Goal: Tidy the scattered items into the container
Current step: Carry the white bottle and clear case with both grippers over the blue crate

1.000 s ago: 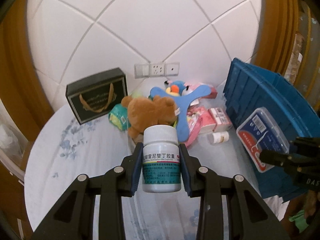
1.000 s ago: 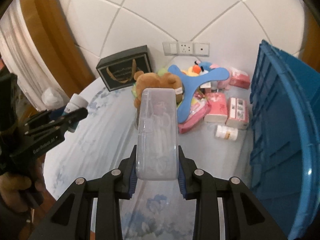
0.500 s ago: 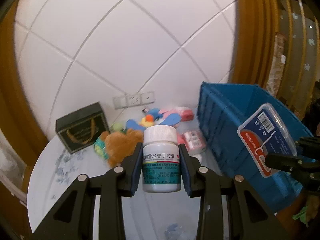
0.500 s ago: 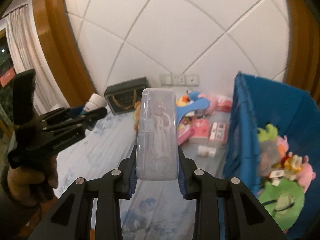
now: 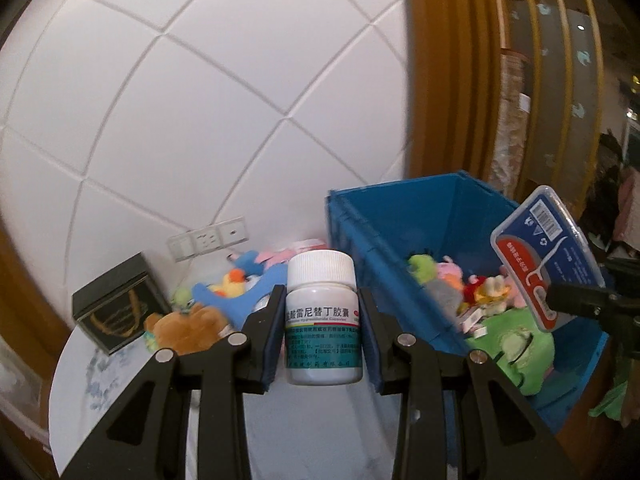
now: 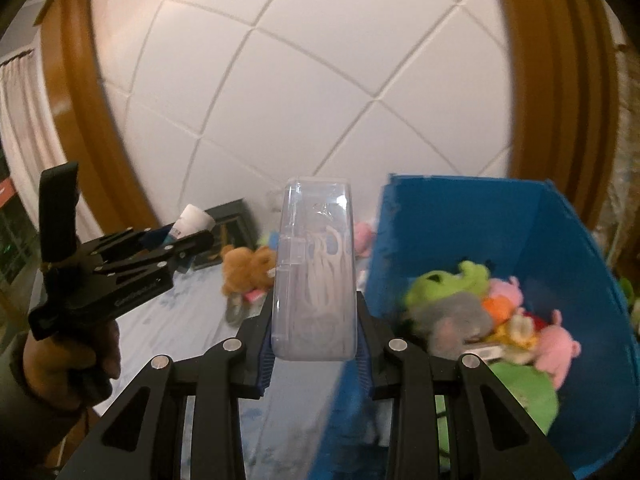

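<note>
My left gripper (image 5: pixel 322 330) is shut on a white pill bottle (image 5: pixel 323 318) with a green and white label, held high above the table, left of the blue bin (image 5: pixel 384 240). My right gripper (image 6: pixel 314 328) is shut on a clear plastic floss-pick box (image 6: pixel 314 264), raised beside the blue bin's left wall (image 6: pixel 384 248). The box shows its red label in the left wrist view (image 5: pixel 548 256), over the bin. The left gripper with its bottle (image 6: pixel 192 222) shows at the left of the right wrist view. Plush toys (image 6: pixel 460 300) lie in the bin.
On the table by the wall lie a brown teddy bear (image 5: pixel 186 326), a blue plush (image 5: pixel 236 296) and a black gift box (image 5: pixel 116 308). Wall sockets (image 5: pixel 208 238) sit behind them. Wooden frames (image 6: pixel 80 120) flank the tiled wall.
Both grippers have risen and swung right toward the blue bin, each still holding its item. The bin's inside with its plush toys has come into view.
</note>
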Demonstrator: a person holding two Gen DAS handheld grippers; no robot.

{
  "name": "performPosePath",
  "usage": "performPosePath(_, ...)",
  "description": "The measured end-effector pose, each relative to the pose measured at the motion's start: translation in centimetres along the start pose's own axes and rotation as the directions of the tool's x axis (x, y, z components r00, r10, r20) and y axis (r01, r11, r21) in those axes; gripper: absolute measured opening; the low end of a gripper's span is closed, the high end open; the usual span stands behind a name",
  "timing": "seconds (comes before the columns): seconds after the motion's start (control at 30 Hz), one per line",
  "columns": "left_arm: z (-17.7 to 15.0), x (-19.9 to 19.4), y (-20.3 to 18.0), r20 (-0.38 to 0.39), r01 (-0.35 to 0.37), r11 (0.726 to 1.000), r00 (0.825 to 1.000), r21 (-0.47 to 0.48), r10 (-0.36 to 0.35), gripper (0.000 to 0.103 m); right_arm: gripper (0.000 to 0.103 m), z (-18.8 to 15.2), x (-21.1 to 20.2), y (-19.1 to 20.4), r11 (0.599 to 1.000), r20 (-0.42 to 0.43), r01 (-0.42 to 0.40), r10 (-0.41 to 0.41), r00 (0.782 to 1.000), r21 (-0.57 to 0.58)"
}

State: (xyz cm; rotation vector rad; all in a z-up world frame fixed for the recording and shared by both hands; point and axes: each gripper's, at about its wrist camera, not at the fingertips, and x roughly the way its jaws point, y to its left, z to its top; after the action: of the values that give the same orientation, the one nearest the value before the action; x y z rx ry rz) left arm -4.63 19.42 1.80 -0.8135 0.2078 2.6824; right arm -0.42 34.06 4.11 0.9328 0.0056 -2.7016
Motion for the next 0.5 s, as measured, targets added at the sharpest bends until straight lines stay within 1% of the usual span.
performPosePath(0.2,2.5,1.8,-5.5,0.003,0.060,0.995,0.998,0.074,-0.061,0.034,0.032,0.1,-1.8,-4.8,0.997,0.021,0.060,-0.061,0.998,0.049)
performPosePath(0.5,5.2,4.5,-12.2,-0.011,0.161,0.979,0.987,0.123,-0.161,0.034,0.032,-0.7,-3.4,-11.1,0.981,0.016,0.138,-0.141,0.990,0.133)
